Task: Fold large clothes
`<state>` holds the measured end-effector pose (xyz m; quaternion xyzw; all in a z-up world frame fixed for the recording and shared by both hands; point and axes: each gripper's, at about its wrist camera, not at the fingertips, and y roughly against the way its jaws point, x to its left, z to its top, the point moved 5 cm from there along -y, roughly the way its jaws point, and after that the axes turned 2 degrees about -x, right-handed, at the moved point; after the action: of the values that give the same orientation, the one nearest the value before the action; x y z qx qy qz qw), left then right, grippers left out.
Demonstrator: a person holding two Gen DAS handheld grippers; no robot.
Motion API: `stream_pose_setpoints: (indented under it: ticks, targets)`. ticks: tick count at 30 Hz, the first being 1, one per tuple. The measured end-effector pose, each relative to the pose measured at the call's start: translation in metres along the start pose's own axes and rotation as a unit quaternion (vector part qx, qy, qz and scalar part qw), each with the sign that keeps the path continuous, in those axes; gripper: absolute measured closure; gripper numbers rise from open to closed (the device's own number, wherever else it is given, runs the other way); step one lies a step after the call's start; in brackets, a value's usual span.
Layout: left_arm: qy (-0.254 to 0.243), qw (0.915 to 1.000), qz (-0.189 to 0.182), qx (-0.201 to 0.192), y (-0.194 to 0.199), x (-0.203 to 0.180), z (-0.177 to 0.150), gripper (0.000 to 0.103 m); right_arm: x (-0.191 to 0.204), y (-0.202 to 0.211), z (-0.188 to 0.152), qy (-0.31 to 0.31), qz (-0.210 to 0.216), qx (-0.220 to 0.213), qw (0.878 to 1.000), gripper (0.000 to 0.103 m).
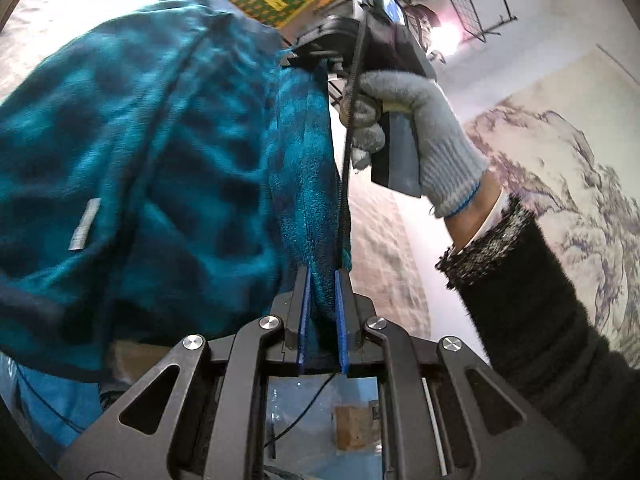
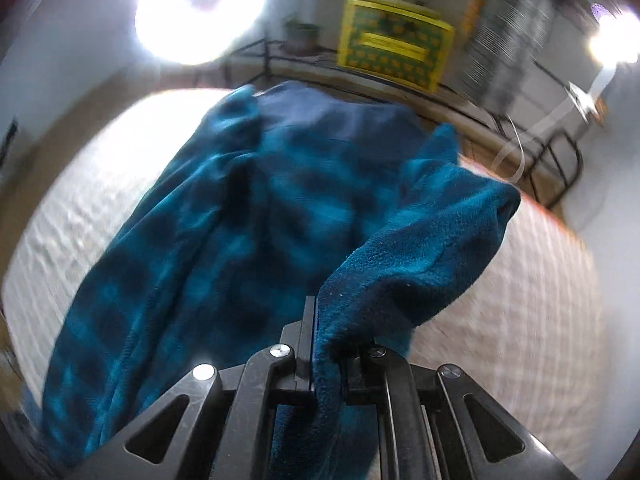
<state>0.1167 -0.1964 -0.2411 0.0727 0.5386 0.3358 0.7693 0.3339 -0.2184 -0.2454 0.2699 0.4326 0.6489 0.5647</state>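
Note:
A large teal fleece garment [image 1: 140,140] with dark checks hangs lifted in the left wrist view. My left gripper [image 1: 323,276] is shut on one edge of it, fleece pinched between the blue pads [image 1: 304,312]. That edge runs taut up to my right gripper [image 1: 310,58], held by a grey-gloved hand [image 1: 420,132] and clamped on the cloth too. In the right wrist view the right gripper [image 2: 326,308] is shut on a thick fold, which hides one finger. The rest of the garment [image 2: 240,220] drapes down onto a white quilted mattress [image 2: 80,200].
A green and yellow patterned box [image 2: 394,54] and a black metal rack [image 2: 552,168] stand beyond the mattress. A bright lamp [image 2: 200,8] glares at the back. An ink-painting wall hanging [image 1: 560,160] is behind the person's black sleeve [image 1: 540,300].

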Motion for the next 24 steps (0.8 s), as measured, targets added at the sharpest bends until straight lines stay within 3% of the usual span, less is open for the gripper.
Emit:
stream_pose_setpoints:
  ticks: [6,16,18,21,24]
  targets:
    - [0.029,0.9994,0.019,-0.009,0.017,0.034,0.008,0.095,0.061,-0.033,0.01,0.075,-0.031,0.027,0.996,0.098]
    - [0.038,0.9987,0.035,0.001,0.022,0.051,0.001,0.1,0.082,-0.058,0.01,0.078,-0.032,0.042,0.996,0.097]
    - [0.029,0.9989,0.036,0.008,0.021,0.048,-0.002,0.1,0.084,-0.053,0.008,0.09,-0.018,0.038,0.995,0.095]
    - [0.026,0.9991,0.032,0.011,0.027,0.048,-0.005,0.1,0.08,-0.038,0.006,0.085,0.032,0.031,0.995,0.071]
    - [0.017,0.9993,0.033,0.01,0.038,0.045,-0.007,0.1,0.066,0.002,0.005,0.051,0.102,-0.001,0.993,0.067]
